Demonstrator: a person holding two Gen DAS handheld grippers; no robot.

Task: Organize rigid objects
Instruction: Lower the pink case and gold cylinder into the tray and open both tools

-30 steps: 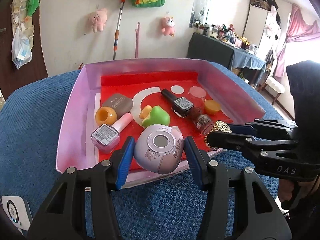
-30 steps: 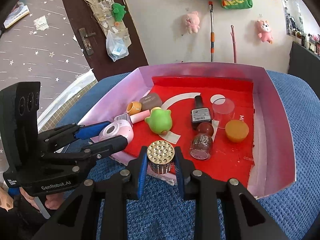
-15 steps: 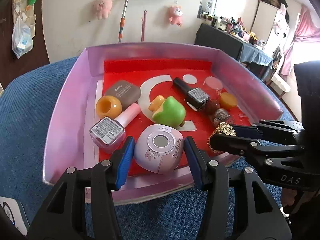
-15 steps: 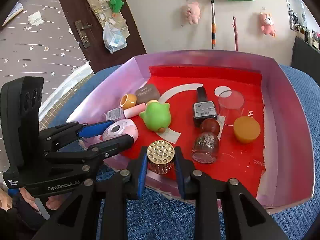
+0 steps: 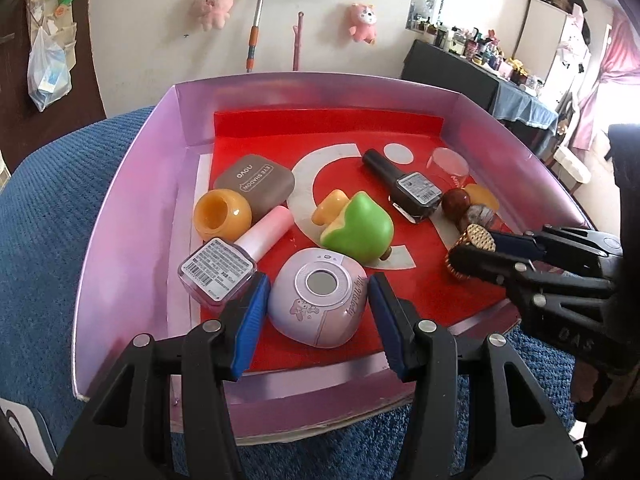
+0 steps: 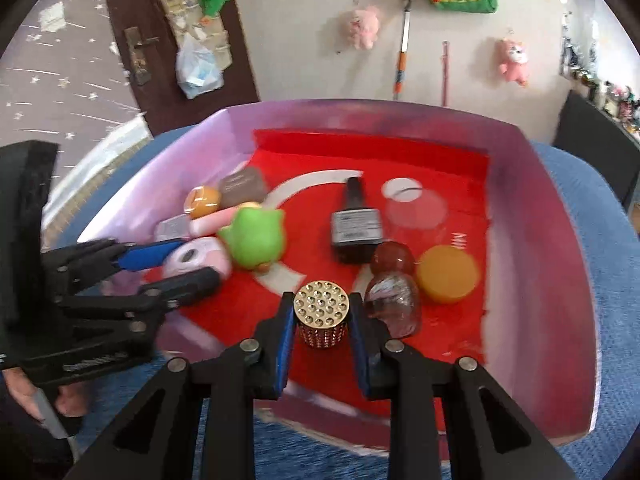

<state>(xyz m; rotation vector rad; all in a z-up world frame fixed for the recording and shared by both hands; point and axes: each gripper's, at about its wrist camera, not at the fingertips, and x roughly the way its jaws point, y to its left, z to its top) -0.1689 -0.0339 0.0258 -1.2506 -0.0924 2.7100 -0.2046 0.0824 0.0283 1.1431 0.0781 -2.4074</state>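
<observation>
A white wall hung with pink plush toys (image 5: pixel 210 4) backs a surface covered in blue cloth (image 5: pixel 52 216), on which sits a pink box (image 5: pixel 124 216) with a red floor. The left hand-held gripper (image 5: pixel 316 306) is clamped on a round lilac case (image 5: pixel 318 300), low over the box's near edge, just beside a pink nail polish bottle (image 5: pixel 224 264) and a green toy (image 5: pixel 358 230). The right hand-held gripper (image 6: pixel 320 318) is clamped on a gold studded cap (image 6: pixel 321 312), close by a glittery bottle (image 6: pixel 394 302) and an orange lid (image 6: pixel 448 274). A black nail polish bottle (image 6: pixel 356 228) lies flat farther back.
</observation>
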